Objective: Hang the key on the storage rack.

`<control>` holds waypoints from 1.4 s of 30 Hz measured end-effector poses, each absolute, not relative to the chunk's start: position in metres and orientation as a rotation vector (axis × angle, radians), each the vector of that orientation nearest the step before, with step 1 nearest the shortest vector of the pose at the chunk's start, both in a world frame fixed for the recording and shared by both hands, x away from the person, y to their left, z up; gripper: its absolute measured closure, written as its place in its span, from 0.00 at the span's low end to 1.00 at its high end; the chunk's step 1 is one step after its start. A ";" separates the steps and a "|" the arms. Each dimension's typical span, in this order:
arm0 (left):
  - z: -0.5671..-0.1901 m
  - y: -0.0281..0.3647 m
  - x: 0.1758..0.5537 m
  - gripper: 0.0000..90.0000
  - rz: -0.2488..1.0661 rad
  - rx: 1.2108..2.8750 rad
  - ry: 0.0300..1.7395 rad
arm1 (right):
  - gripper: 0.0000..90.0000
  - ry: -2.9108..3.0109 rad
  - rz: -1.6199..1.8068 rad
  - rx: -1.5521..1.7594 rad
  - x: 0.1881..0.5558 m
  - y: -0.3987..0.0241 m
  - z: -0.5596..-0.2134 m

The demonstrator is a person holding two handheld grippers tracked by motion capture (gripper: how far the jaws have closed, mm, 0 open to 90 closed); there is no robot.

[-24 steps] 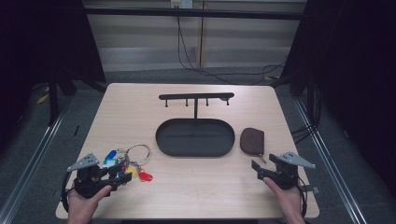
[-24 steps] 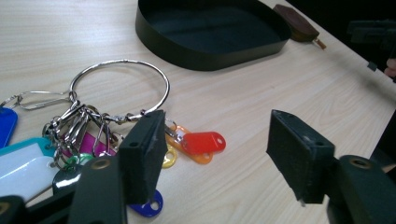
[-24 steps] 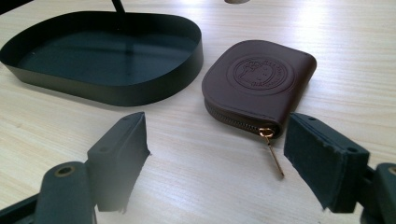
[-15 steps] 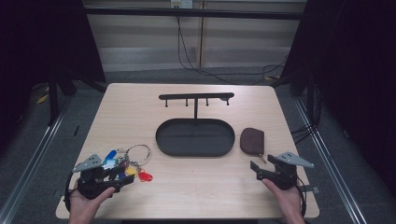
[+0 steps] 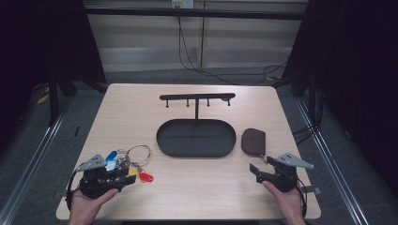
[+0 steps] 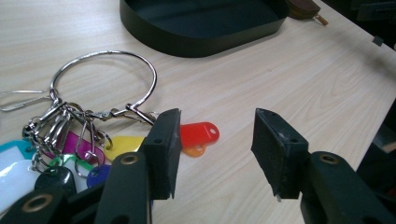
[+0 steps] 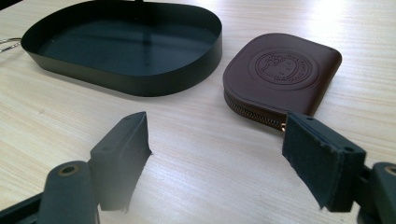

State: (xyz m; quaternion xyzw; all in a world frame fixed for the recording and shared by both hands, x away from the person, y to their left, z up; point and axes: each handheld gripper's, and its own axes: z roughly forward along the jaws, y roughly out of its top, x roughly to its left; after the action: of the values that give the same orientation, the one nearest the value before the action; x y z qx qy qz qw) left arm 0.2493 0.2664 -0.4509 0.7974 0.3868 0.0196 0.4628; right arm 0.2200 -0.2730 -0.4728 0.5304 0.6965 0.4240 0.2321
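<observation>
- Where the left gripper [image 6: 212, 154] reaches, a bunch of keys on a large round steel ring [image 6: 105, 79] lies flat on the pale wooden table [image 5: 197, 187], near its front left corner and well apart from the black oval metal tray [image 5: 196, 138] at the middle.
- From the ring a cluster of small silver clips [image 6: 60, 123] fans out to coloured plastic tags: a red oval tag [image 6: 198, 134] over an orange one, a yellow tag [image 6: 123, 145], then pink, green, dark blue and pale blue-and-white ones toward the left edge of the left gripper view.
- The left gripper's jaws stand spread with bare table between the pads; nothing is pinched. Its left jaw stands just over the ring's snap hook and the near end of the red tag, though whether it touches them I cannot tell.
- In the high view this gripper [image 5: 123, 173] hovers low over the tags, with the ring lying just beyond it.
- The right gripper [image 7: 217, 154] is likewise parted wide and empty, low over the table near the front right.
- Just ahead of its right jaw lies a brown leather zip pouch [image 7: 282, 70] with an embossed round stamp, beside the tray's right end, not touched.
</observation>
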 end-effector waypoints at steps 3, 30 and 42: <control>-0.447 0.265 0.250 0.66 0.082 1.981 0.959 | 0.25 1.923 1.161 1.459 0.220 -0.273 -0.473; -0.420 0.229 0.289 0.62 0.097 2.199 0.935 | 0.26 2.019 1.182 1.478 0.222 -0.268 -0.473; -0.415 0.215 0.309 0.54 0.122 2.350 0.960 | 0.27 2.047 1.161 1.467 0.223 -0.266 -0.474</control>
State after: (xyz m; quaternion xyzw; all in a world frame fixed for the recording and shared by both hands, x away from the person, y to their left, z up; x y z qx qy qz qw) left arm 0.3087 0.2149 -0.4151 0.8833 0.3610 0.0460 0.2955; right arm 0.2227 -0.2661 -0.4745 0.5201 0.7256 0.4116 0.1833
